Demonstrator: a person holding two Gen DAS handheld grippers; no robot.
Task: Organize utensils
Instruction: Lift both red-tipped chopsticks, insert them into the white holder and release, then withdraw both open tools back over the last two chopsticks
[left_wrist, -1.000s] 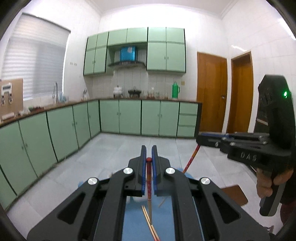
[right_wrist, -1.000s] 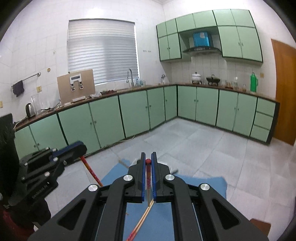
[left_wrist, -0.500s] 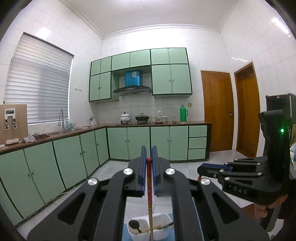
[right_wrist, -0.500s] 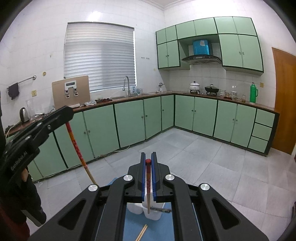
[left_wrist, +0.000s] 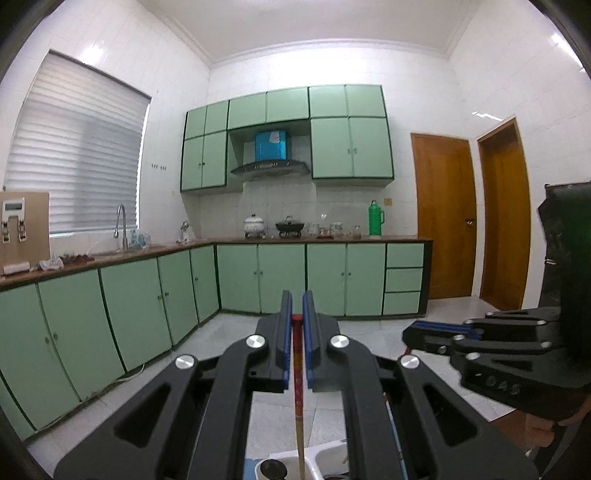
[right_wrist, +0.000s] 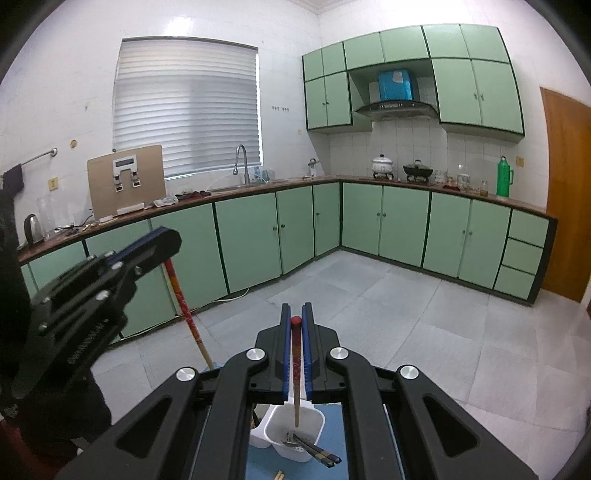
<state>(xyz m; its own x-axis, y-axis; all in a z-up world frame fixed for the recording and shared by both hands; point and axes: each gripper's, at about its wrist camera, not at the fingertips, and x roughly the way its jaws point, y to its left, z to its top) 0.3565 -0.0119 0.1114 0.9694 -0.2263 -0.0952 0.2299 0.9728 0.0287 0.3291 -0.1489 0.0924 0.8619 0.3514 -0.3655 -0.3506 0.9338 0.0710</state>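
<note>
Two white cups below (dark chopsticks inside), blue mat.

I see 2 red-topped chopsticks, each hanging near upright w/ its pale tip over the white holder. One chopstick dips into its near compartment; the other chopstick hangs above it. Dark utensils lie inside the holder, sticking out over its rim.
</note>
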